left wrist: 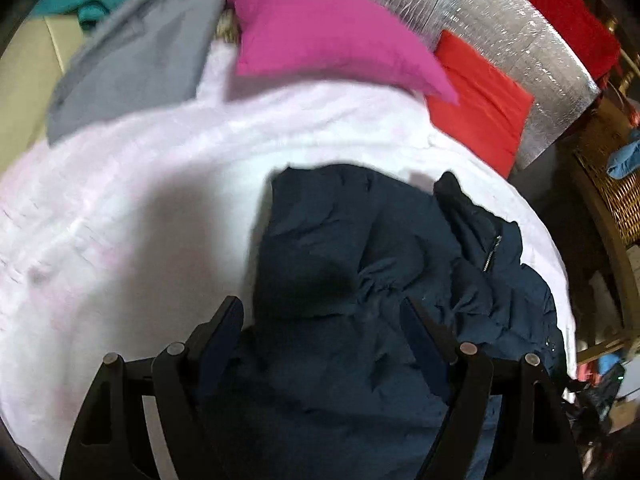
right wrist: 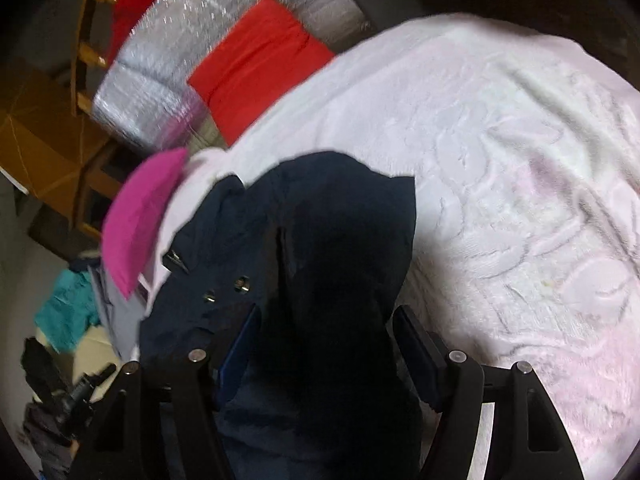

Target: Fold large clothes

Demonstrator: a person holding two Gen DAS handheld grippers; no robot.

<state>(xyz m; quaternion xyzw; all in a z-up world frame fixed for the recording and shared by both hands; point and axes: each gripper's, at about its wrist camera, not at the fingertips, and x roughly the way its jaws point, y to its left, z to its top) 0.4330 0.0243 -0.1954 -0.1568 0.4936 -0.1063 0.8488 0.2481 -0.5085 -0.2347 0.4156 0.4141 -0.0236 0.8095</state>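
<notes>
Jacket [left wrist: 360,264], dark navy and crumpled, lay on the white blanket [left wrist: 120,208] near a pink pillow [left wrist: 328,36]. Left gripper [left wrist: 324,312] stood wide apart above it, gripping nothing. Right gripper [right wrist: 324,320] straddled dark cloth; whether it pinched, I couldn't tell.

We are in a bedroom at home. We see a bed with a soft white blanket [left wrist: 120,208], a pink pillow [left wrist: 328,28] and a red pillow [left wrist: 480,104] at its far end, and a woven basket [left wrist: 616,196] on the right.
</notes>
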